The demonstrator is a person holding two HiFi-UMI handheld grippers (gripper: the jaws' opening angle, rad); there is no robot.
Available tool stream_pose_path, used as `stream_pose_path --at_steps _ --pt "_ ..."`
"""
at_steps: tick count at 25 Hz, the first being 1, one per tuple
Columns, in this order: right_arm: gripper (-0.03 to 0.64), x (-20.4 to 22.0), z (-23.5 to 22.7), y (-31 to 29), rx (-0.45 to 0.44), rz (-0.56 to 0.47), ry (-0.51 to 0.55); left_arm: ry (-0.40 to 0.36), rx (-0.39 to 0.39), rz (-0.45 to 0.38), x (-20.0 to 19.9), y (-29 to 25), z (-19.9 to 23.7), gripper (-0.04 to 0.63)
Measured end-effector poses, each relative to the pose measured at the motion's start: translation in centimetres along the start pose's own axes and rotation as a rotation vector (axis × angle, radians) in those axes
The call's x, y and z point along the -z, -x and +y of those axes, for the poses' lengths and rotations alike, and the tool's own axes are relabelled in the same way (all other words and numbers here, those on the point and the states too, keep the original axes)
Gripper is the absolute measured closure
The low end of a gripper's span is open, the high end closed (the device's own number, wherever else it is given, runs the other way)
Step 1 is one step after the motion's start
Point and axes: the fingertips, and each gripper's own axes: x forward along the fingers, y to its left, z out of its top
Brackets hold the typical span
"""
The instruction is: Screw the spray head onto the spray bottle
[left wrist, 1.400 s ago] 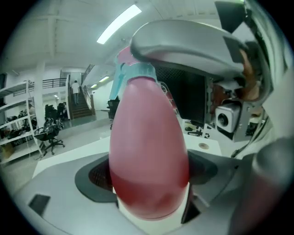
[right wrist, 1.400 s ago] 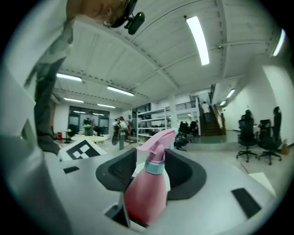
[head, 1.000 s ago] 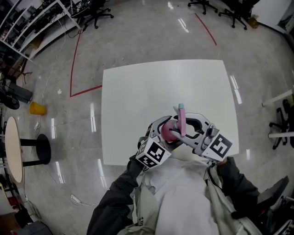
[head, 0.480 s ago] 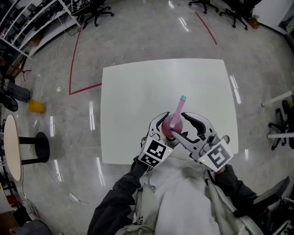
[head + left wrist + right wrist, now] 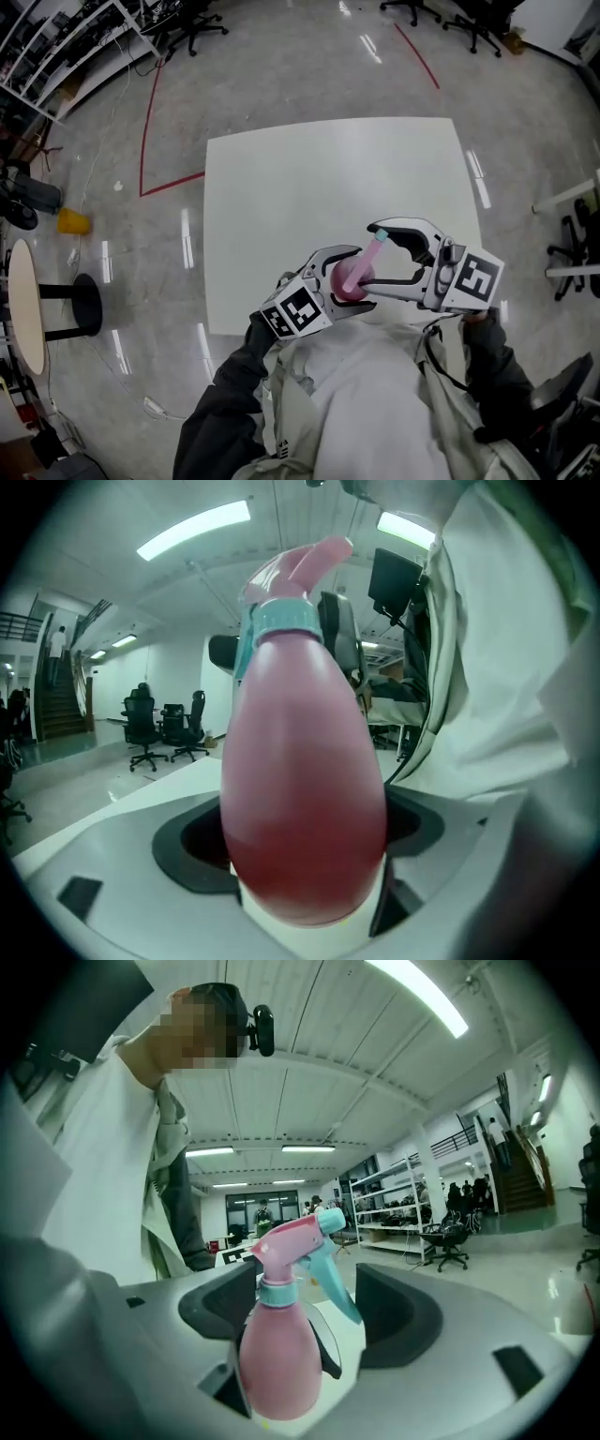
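A pink spray bottle (image 5: 349,281) is held over the near edge of the white table (image 5: 309,178), close to my chest. My left gripper (image 5: 345,274) is shut on its round body, which fills the left gripper view as a pink bulb (image 5: 305,799). The pink spray head (image 5: 374,249) with its teal collar (image 5: 277,1291) and teal trigger (image 5: 333,1283) sits on the neck. My right gripper (image 5: 377,257) reaches in from the right. Its jaws are opening, and the spray head (image 5: 298,1236) stands between them with a gap on each side.
A person's white sleeve and coat (image 5: 506,667) crowd the right of the left gripper view. On the floor are red tape lines (image 5: 150,122), a yellow object (image 5: 75,221), a round side table (image 5: 26,305) at the left, and office chairs at the far edge.
The right gripper has swung out to the right and its jaws have spread off the spray head. The spray head now points up and to the right. The left gripper has shifted slightly left.
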Motion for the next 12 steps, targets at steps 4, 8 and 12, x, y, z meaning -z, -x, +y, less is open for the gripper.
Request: stream_pose_path --at_steps 4,8,12 --pt "0.308 -0.2 -0.7 -0.4 0.072 -0.006 0.026 0.031 -0.075 -0.004 0.2 0.0 1.0 0.146" --pt "0.346 -0.1 -3.4 0.1 0.418 -0.001 0.023 0.1 -0.306 0.005 0.1 1.3 5.0 0.146" --pt "0.405 -0.1 -2.8 0.1 0.567 0.014 0.036 0.107 -0.357 -0.016 -0.3 1.8 6.1 0.146"
